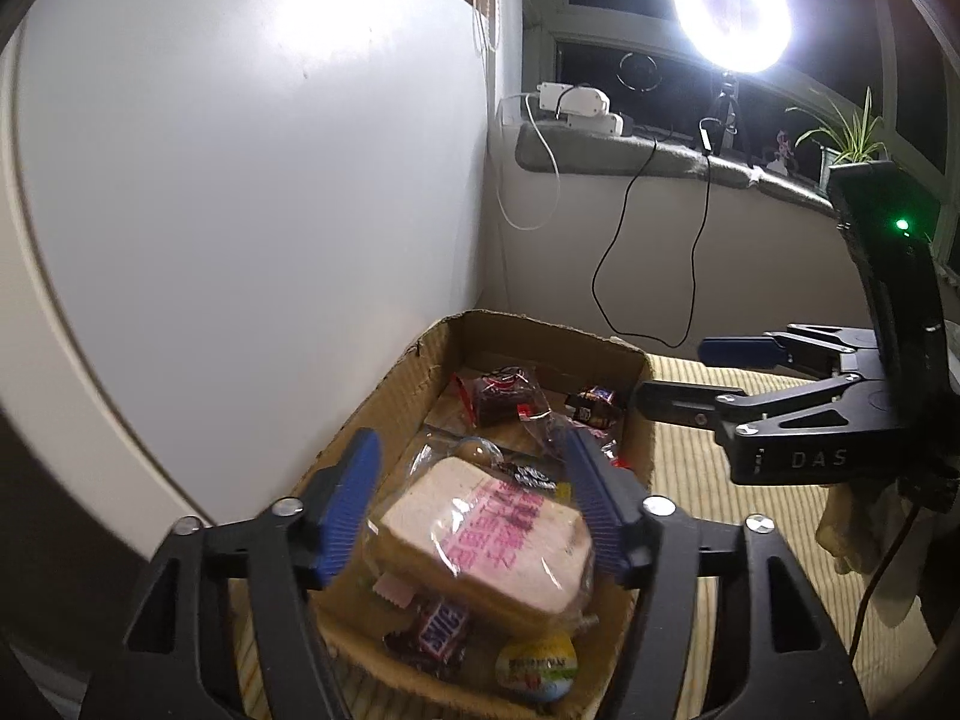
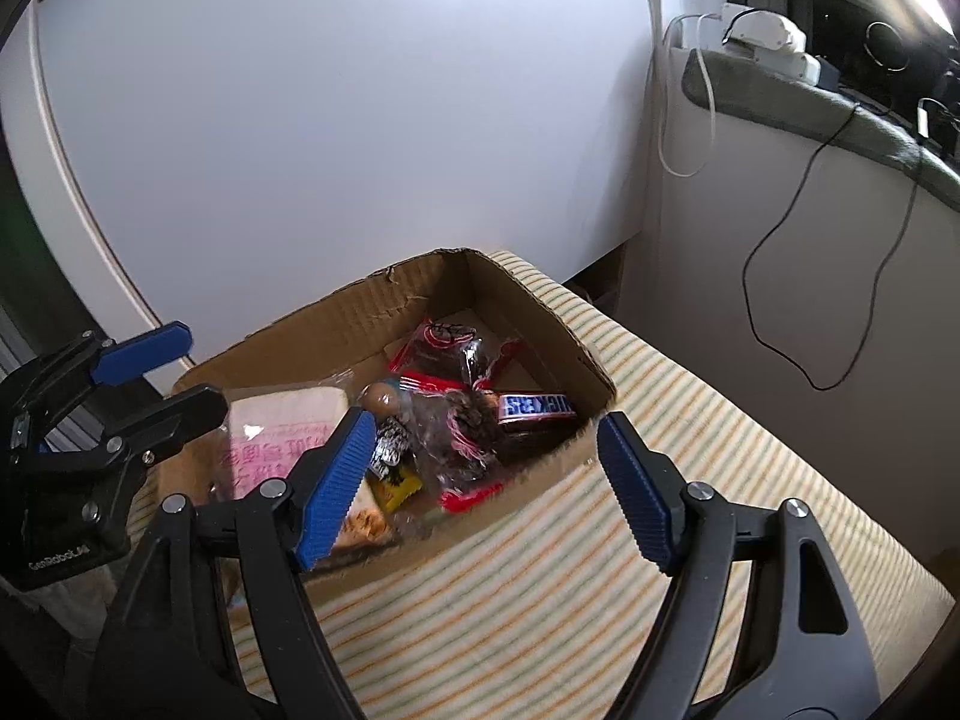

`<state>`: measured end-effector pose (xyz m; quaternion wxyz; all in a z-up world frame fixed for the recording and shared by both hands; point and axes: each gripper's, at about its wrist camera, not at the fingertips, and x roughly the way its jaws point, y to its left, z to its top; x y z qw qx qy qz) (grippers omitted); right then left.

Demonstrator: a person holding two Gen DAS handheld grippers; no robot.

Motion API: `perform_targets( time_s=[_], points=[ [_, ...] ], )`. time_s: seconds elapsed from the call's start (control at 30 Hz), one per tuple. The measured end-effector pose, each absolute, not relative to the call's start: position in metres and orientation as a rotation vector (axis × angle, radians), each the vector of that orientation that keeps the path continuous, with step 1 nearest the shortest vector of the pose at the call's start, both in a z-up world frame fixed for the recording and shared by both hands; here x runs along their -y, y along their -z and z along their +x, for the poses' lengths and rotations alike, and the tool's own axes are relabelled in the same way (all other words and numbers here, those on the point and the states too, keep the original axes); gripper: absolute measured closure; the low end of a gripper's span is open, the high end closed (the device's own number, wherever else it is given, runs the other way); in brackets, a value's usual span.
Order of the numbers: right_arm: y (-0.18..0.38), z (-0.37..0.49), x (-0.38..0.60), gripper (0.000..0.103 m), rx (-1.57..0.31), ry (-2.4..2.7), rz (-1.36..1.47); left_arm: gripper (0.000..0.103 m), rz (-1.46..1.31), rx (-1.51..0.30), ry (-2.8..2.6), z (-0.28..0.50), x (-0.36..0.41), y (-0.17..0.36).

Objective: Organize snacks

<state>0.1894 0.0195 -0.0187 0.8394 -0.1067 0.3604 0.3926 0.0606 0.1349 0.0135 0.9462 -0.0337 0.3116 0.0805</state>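
1. the left hand-held gripper (image 1: 474, 510) hangs over the near end of the cardboard box (image 1: 390, 396), its blue pads spread wide on either side of the wrapped sandwich (image 1: 480, 546). in the left wrist view the pads look just clear of the wrapper, so i judge it is not gripping; whether the plastic brushes a pad i cannot tell.
2. the right hand-held gripper (image 2: 486, 480) is wide open and holds nothing, poised over the box's front wall, with the striped cloth (image 2: 540, 588) on the table below.
3. the step in hand looks like placing or settling the sandwich among the snacks. to do it well, keep the pads wide and lift straight up so the loose wrapper does not snag and drag it out.
4. the sandwich sits in the box at the end nearest the left gripper, atop a snickers bar (image 1: 441, 630) and beside a round yellow-green sweet (image 1: 537, 666). its long axis runs roughly along the box, and it lies tilted on the pile with the pink print face up.
5. a second snickers bar (image 2: 534, 408) lies at the far end, its long axis pointing across the box, near red-wrapped snacks (image 2: 438, 342).
6. keep the right gripper outside the walls, clear of the left.
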Motion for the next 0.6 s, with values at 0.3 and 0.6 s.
perform_targets(
  time_s=[0.3,0.6],
  points=[
    [0.000,0.145,0.020,0.010,-0.676,-0.791,-0.197,0.025,-0.063,-0.652,-0.175,0.026,-0.114,-0.022],
    [0.002,0.106,0.062,0.010,-0.644,-0.676,-0.169,0.025,-0.066,-0.640,-0.192,-0.006,-0.104,-0.026]
  ],
)
